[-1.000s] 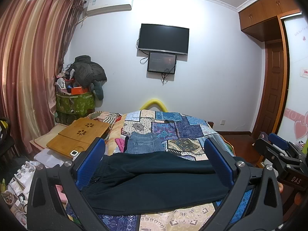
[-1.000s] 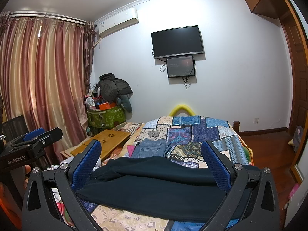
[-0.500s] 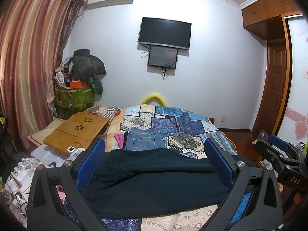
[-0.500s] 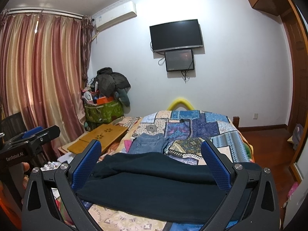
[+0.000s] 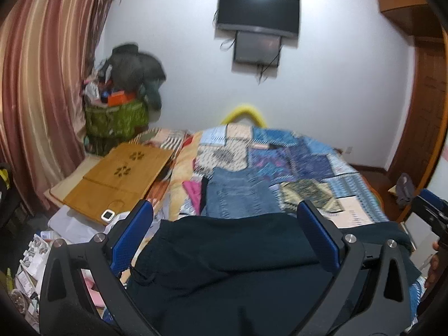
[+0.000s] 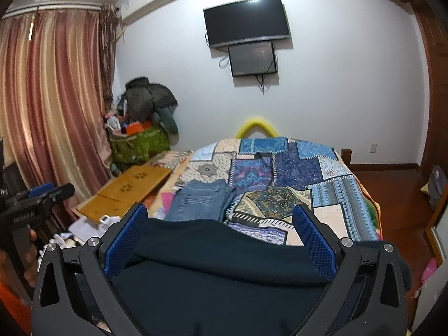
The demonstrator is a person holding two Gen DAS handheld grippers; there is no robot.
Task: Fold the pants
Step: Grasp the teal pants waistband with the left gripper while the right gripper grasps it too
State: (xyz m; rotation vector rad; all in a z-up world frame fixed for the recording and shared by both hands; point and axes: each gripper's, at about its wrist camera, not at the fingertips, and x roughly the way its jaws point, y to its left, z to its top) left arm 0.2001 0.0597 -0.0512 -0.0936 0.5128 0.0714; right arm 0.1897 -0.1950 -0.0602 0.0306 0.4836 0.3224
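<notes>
Left wrist view is showing the dark pants [image 5: 238,254] lying across the near end of the patchwork bed [image 5: 308,162], just in front of folded jeans [image 5: 240,196]. I am holding the left gripper [image 5: 224,240] and right gripper [image 6: 218,240] spread wide, gripping nothing. I am judging this as approach; next, pinching an edge. Since earlier, both cameras are tilting downward.

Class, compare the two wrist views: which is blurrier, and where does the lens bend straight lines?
Left wrist view: motion-smeared, the quilt patterns and television edges soft. Right wrist view: sharper, quilt print crisp. Both: fisheye bows the curtains and walls, corners vignetted black.
</notes>
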